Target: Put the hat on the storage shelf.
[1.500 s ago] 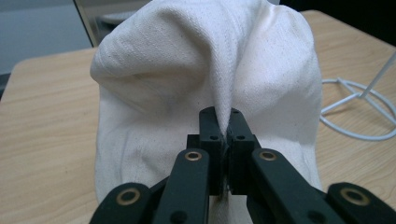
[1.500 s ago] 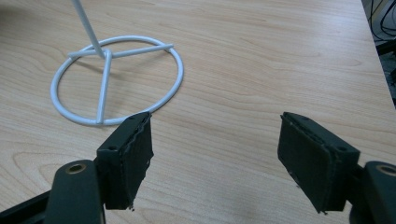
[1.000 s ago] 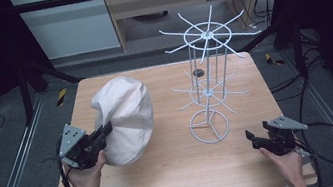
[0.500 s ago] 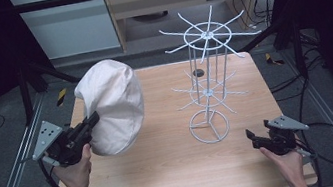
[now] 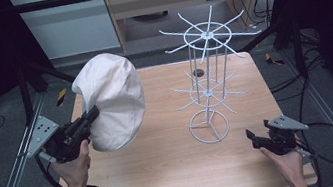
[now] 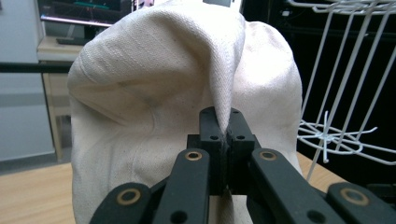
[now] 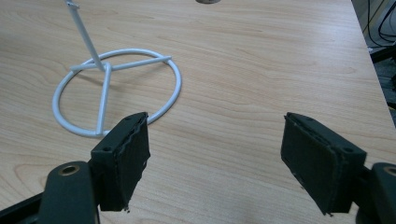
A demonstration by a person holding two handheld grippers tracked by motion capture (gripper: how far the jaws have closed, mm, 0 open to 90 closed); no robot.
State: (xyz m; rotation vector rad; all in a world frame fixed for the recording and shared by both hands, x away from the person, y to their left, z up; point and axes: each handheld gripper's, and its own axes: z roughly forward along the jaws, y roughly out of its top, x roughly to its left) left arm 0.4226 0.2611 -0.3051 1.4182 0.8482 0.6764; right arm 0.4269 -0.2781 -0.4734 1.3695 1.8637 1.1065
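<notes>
**Cream cloth hat held off the table beside the wire rack**

Wooden table (image 5: 165, 159) with a light grain stands in a dark room, with metal rails along both of its sides and a grey floor around it. On it, right of the middle, stands a white wire rack (image 5: 205, 72) with a ring base, a thin post and two levels of spokes that spread outward. Nothing hangs on those spokes.

Left of the rack, the left gripper (image 5: 91, 116) holds a cream cloth hat (image 5: 112, 99) above the table. In the left gripper view the two black jaws are pressed together on a fold of the fabric (image 6: 224, 107), and the hat hangs open and rounded behind them. Its inside is turned away from the cameras, so I cannot say if anything is in it. Between the hat and the rack a strip of bare wood stays free.

Right of the rack base (image 7: 116, 91), near the front edge of the table, the right gripper (image 5: 258, 137) sits low over the wood. Its jaws are spread wide apart with only table surface between them.
</notes>
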